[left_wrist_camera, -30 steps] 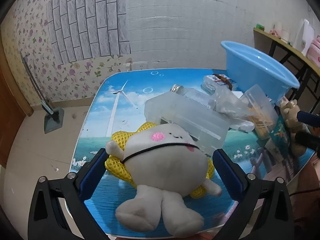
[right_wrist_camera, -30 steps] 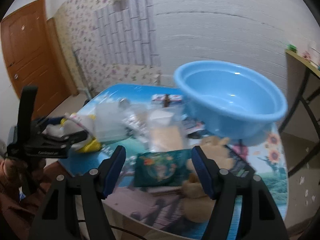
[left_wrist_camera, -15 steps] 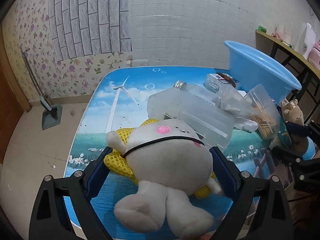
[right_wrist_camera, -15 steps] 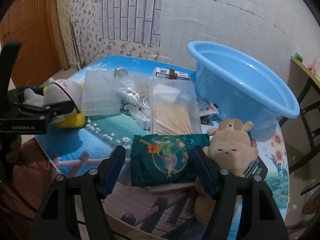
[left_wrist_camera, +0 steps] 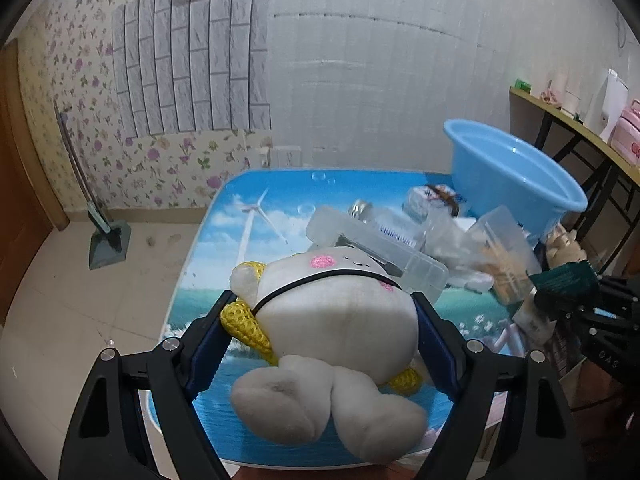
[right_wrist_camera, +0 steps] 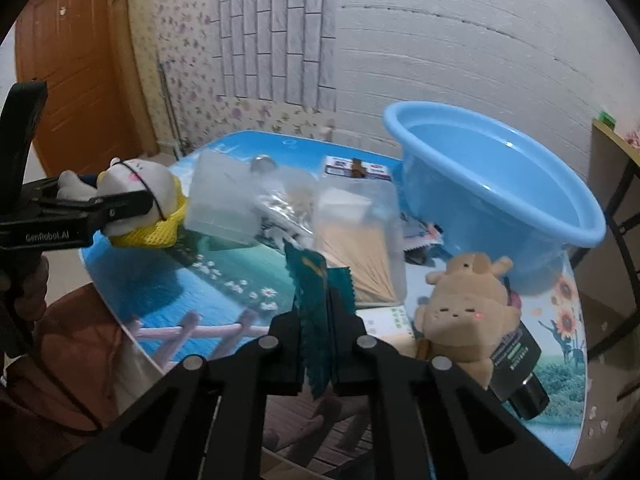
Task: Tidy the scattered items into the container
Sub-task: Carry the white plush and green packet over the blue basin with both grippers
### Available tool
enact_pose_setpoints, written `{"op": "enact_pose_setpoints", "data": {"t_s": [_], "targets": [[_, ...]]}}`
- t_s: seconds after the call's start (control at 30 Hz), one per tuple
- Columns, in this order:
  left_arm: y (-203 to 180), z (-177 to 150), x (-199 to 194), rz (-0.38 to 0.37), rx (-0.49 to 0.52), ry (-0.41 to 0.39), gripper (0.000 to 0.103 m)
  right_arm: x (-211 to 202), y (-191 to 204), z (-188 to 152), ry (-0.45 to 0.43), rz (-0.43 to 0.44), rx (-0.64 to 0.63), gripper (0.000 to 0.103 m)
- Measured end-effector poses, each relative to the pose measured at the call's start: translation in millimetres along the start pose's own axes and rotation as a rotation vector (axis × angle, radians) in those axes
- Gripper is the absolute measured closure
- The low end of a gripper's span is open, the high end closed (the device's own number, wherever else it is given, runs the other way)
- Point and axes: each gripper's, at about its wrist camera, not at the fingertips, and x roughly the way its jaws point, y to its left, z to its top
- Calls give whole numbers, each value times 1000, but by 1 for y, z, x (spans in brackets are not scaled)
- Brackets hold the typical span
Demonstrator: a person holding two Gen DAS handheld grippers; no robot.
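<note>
Soft white plush toy with yellow mesh wrap [left_wrist_camera: 336,312]: light, squashy, best pinched across its round belly; left gripper [left_wrist_camera: 324,332] closing on it, pads touching. Crinkly teal foil snack packet [right_wrist_camera: 318,308] (slippery, thin) clamped edge-on in right gripper [right_wrist_camera: 318,344]. Bound for blue plastic basin [right_wrist_camera: 496,184].

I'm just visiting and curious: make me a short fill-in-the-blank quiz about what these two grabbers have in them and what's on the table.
1. The left gripper is closing around a white ____ toy.
2. The right gripper is shut on a ____ packet.
3. The blue basin has ____ inside it.
4. Near the basin lies a ____ plush.

Missing words: plush; green; nothing; tan
</note>
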Motion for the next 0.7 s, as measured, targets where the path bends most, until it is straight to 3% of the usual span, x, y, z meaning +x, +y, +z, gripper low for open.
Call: {"op": "enact_pose_setpoints", "data": {"t_s": [0.2, 0.43, 0.6, 0.7], "targets": [[-11, 42, -27, 3, 30, -41, 19, -19, -11, 19, -59, -14, 30, 95], [-62, 94, -44, -71, 154, -143, 19, -64, -40, 53, -183, -34, 163, 95], [-104, 109, -35, -189, 156, -143, 19, -75, -58, 58, -193, -18, 223, 95], [-121, 112, -28, -210, 158, -135, 19, -78, -64, 55, -200, -18, 211, 95]]}}
